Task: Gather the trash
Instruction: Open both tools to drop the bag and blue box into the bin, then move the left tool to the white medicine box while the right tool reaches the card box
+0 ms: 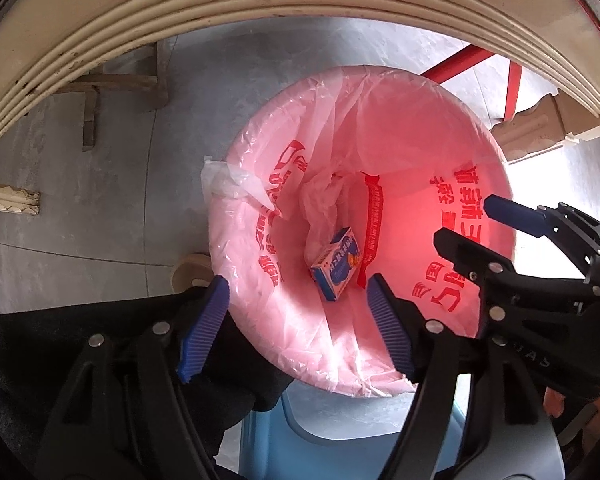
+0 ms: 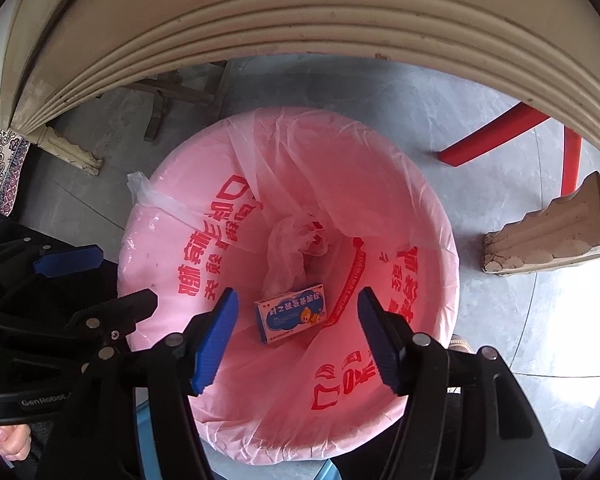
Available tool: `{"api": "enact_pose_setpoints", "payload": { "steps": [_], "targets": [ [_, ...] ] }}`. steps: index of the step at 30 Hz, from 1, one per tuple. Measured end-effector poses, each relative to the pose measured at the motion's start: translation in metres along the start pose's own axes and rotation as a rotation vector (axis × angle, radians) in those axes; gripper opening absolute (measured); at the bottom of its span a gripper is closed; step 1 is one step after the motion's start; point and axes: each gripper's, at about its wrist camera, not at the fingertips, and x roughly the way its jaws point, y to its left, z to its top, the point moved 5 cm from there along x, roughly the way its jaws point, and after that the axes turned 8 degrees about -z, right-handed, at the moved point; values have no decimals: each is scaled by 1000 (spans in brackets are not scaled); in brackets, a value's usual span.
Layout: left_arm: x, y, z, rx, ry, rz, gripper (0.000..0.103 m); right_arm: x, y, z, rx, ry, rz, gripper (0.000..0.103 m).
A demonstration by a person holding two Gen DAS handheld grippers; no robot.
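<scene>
At the centre of the left wrist view, a small blue box [image 1: 335, 265] lies deep in the pink-lined bin [image 1: 260, 300]; my left hand-held gripper [image 1: 296, 330] is spread, empty. In the right wrist view, the box sits low centre, between my right hand-held gripper's [image 2: 296, 338] spread, empty jaws.

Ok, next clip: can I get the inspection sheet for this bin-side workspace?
Surface: grey tiled floor, bare around the bin.
Job's things: blue and orange cardboard box and crumpled clear plastic wrap at the bottom of the round bin with pink printed plastic liner.
Clutter: nothing seen.
Grippers: left gripper and right gripper above the bin, fingers apart, nothing between them.
Cables: nothing seen.
Surroundings: cream ribbed table edge, red metal frame, carved cream table leg.
</scene>
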Motion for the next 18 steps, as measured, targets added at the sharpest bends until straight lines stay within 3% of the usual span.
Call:
{"api": "enact_pose_setpoints", "payload": {
  "steps": [6, 13, 18],
  "targets": [
    [-23, -3, -6, 6, -33, -25, 72, -28, 6, -2, -14, -41, 23, 61],
    [-91, -5, -13, 61, -159, 30, 72, -84, 21, 1, -57, -145, 51, 64],
    [-142, 0, -8, 43, -233, 32, 76, -136, 30, 1, -85, -222, 88, 64]
  ]
}}
